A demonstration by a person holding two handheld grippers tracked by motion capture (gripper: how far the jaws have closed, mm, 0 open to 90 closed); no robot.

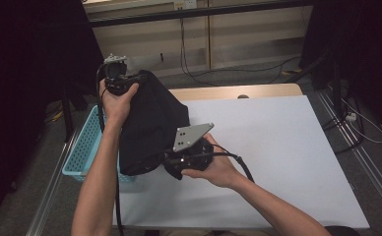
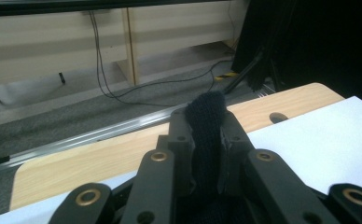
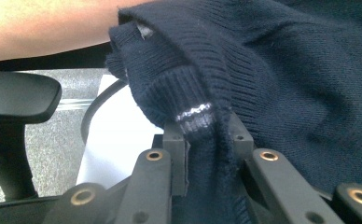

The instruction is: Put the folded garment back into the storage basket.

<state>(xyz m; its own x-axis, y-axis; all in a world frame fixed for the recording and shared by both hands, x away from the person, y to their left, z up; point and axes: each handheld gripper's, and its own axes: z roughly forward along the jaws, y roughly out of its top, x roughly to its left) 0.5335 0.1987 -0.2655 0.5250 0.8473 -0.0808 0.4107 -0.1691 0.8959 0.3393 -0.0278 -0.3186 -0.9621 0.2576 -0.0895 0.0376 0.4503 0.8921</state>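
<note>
At the far left of the high view a light blue basket [image 1: 83,147] stands off the table's 9 o'clock edge, partly hidden by the person's left forearm and by hanging cloth. Above it, toward 10 o'clock, the left gripper [image 1: 116,78] is held up in the left hand [image 1: 114,101], its jaws closed on a fold of the dark navy knitted sweater [image 1: 149,123]. In the left gripper view that fold [image 2: 206,126] stands pinched between the 2 black jaws, its rounded top poking past their tips at 12 o'clock, with the wooden table edge [image 2: 100,156] and the white sheet [image 2: 319,135] beyond.

The sweater hangs between the 2 grippers, draped down from the left one toward 5 o'clock, its lower part over the left edge of the white sheet [image 1: 277,147] and the basket's near corner.

At the centre of the high view the right gripper [image 1: 186,160], with its grey 3-cornered plate [image 1: 191,135] on top, lies level in the right hand [image 1: 218,169] and points toward 9 o'clock into the cloth. The right gripper view shows its jaws clamped on a ribbed hem of the sweater [image 3: 198,116] that bears 1 thin pale stripe; more knit fills 1 to 4 o'clock, and a black chair armrest [image 3: 16,95] sits at 9 o'clock.
</note>
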